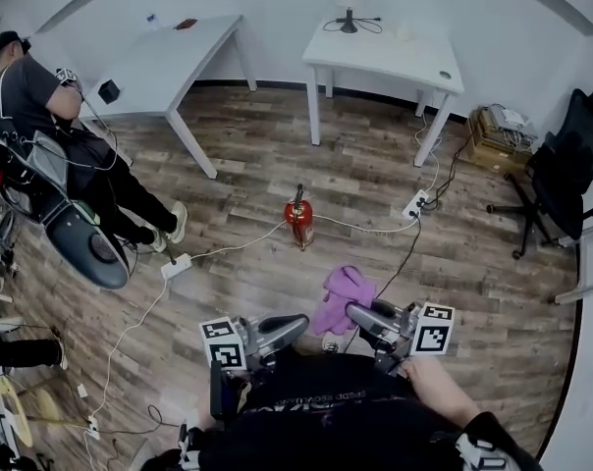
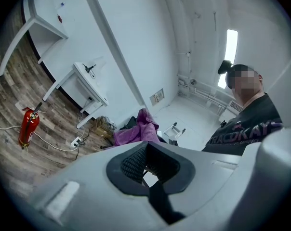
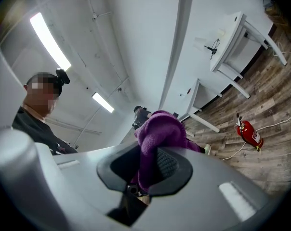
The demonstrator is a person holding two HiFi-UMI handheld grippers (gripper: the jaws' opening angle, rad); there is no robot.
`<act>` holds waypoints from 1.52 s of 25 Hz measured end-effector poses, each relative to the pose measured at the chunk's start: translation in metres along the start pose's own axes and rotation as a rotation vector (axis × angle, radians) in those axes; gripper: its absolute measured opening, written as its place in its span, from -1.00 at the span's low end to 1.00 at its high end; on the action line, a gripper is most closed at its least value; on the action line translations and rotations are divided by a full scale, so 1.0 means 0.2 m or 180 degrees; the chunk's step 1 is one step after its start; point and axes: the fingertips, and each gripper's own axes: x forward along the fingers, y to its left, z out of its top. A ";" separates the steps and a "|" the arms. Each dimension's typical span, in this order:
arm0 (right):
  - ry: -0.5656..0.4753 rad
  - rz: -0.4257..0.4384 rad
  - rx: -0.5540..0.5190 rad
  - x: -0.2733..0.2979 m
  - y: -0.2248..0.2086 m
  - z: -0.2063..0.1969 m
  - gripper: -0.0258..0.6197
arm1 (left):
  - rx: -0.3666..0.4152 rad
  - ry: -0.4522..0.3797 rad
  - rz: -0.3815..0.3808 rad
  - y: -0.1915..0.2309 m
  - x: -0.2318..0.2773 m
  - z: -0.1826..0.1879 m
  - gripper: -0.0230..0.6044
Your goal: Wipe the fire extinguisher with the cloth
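Note:
A red fire extinguisher [image 1: 298, 219] stands upright on the wood floor, well ahead of both grippers. It also shows small at the left of the left gripper view [image 2: 27, 126] and at the right of the right gripper view [image 3: 250, 134]. My right gripper [image 1: 360, 314] is shut on a purple cloth [image 1: 341, 297], which bunches up out of its jaws [image 3: 157, 129]. My left gripper [image 1: 289, 328] is held level beside it, jaws a little apart with nothing between them [image 2: 145, 166]. The cloth [image 2: 136, 129] shows just beyond it.
Two white tables [image 1: 169, 62] [image 1: 385, 52] stand against the far wall. A person [image 1: 41, 106] sits at the left. A black office chair [image 1: 571, 165] is at the right, a box [image 1: 493, 135] near it. Cables and a power strip [image 1: 176, 266] cross the floor around the extinguisher.

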 end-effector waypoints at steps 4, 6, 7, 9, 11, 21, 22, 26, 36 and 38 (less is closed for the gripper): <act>0.0025 0.0073 -0.0052 0.01 0.04 -0.03 -0.75 | 0.0051 0.0035 -0.0019 -0.03 0.00 0.00 -0.93; -0.0002 0.0108 -0.0006 0.01 0.05 -0.04 -0.75 | 0.0066 0.0018 -0.0022 -0.02 -0.02 0.02 -0.93; -0.0022 0.0121 0.0038 0.02 0.05 -0.04 -0.75 | 0.0068 0.0001 -0.0023 -0.02 -0.03 0.04 -0.93; -0.0058 0.0129 0.0113 0.03 0.06 -0.05 -0.75 | 0.0070 -0.0022 -0.0026 -0.02 -0.05 0.06 -0.93; -0.0050 0.0124 0.0101 0.04 0.09 -0.07 -0.75 | 0.0084 -0.0008 -0.0039 -0.04 -0.07 0.09 -0.93; 0.0033 0.0170 0.0080 0.14 0.11 -0.13 -0.75 | -0.0055 -0.0117 -0.0010 0.01 -0.19 0.10 -0.93; 0.0058 0.0185 0.0071 0.15 0.11 -0.14 -0.75 | -0.0044 -0.0131 -0.0013 0.01 -0.19 0.10 -0.93; 0.0140 0.0212 0.0027 0.18 0.11 -0.11 -0.76 | -0.0030 -0.0195 -0.0023 0.01 -0.18 0.12 -0.93; 0.0259 0.0258 0.0039 0.22 0.08 -0.10 -0.76 | -0.0028 -0.0257 0.0089 0.05 -0.20 0.15 -0.93; 0.0280 0.0260 0.0060 0.22 0.06 -0.09 -0.76 | -0.0036 -0.0254 0.0107 0.06 -0.19 0.15 -0.93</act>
